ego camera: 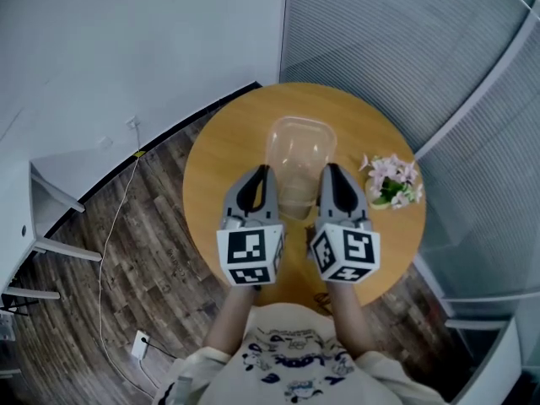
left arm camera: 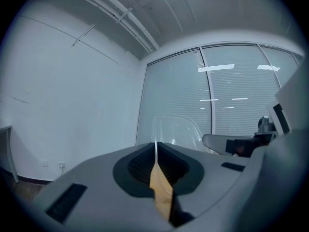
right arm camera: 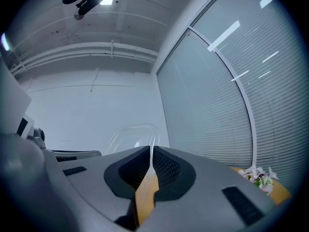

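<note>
Currently your left gripper point(ego camera: 260, 177) and right gripper point(ego camera: 332, 175) are both pressed together and empty. They flank the clear plastic container point(ego camera: 299, 150), which stands ungripped on the round wooden table point(ego camera: 221, 154).

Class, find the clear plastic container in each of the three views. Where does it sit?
Head view: the clear container stands at centre, between the left gripper and right gripper.
Left gripper view: just beyond the shut jaws, right of centre.
Right gripper view: beyond the jaws, left of centre.
Shared landmark: the window blinds.
</note>
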### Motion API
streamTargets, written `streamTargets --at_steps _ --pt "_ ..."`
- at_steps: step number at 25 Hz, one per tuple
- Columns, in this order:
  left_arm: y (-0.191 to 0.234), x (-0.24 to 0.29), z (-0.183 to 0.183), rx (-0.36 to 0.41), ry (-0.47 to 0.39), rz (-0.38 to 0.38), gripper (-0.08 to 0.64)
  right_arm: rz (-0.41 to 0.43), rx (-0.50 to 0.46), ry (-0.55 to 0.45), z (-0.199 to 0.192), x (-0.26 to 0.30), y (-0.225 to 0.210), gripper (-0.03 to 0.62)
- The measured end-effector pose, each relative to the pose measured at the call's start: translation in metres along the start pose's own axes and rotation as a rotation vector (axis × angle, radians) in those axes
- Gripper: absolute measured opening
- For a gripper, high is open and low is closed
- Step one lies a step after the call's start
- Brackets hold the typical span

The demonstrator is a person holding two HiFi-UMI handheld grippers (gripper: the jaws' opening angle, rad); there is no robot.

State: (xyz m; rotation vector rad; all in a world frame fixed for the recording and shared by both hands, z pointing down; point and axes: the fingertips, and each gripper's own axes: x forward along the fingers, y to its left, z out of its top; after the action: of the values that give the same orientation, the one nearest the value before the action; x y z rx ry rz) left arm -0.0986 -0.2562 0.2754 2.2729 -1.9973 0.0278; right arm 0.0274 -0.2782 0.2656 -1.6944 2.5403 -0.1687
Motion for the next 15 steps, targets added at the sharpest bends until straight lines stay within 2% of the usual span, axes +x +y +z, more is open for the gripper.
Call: streamTargets --at_steps 15 --pt "-0.004 -0.007 0.024 0.027 -0.048 -0.010 0.018 0.012 -0.027 -0.055 0.023 -0.005 0.004 0.021"
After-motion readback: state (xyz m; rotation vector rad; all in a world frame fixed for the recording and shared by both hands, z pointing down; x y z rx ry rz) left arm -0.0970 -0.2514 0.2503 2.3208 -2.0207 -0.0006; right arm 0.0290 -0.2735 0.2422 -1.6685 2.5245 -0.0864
